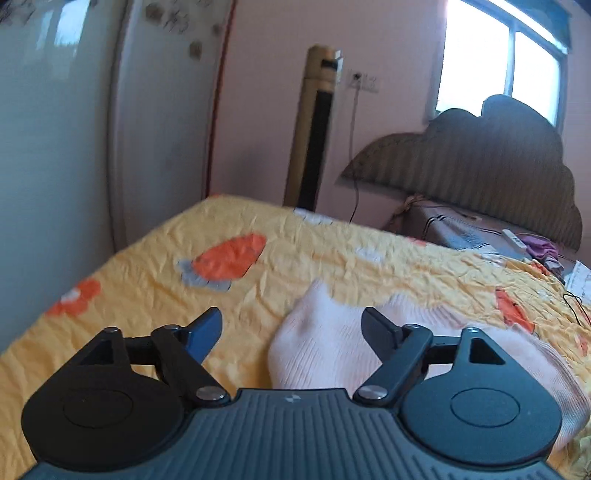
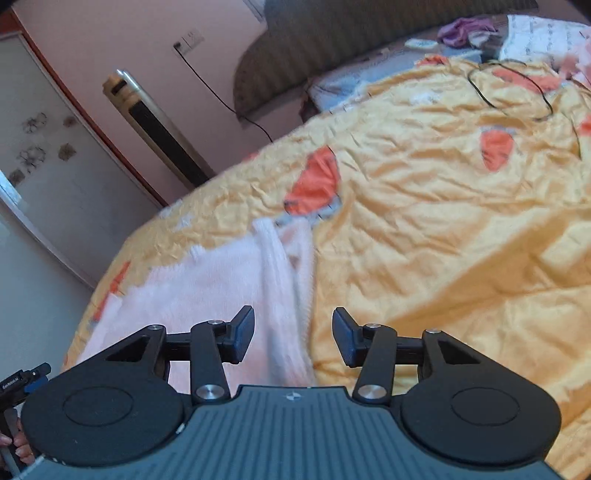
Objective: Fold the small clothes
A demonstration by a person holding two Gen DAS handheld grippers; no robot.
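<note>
1. Bedding fills both views: a crinkled yellow quilt with orange and grey carrot prints [image 1: 332, 254] is spread over the bed, with a scalloped brown striped headboard [image 1: 480, 162] seen at the upper right of the left wrist view.
2. A tall beige tower fan with a black front strip [image 1: 314, 125] is seen at the upper centre, against a pink wall, and pale wardrobe doors [image 1: 55, 129] fill the upper left.
3. A loose black cable [image 2: 517, 88] is laid on the quilt at the upper right of the right wrist view; a crumpled purple cloth [image 2: 461, 31] is seen beyond it.
4. Nothing is placed between either tool and the garment.
5. Both tools are pitched downward over the bed; fingertips of a hand [image 2: 14, 446] are glimpsed at the lower left edge of the right wrist view.
6. The left gripper [image 1: 291, 328] is spread wide, with nothing pinched; the pale pink ribbed knit sock [image 1: 325, 343] is lying beneath it at lower centre.
7. The right gripper [image 2: 293, 338] is held partly apart and empty, above the sock's edge; no contact can be made out.
</note>
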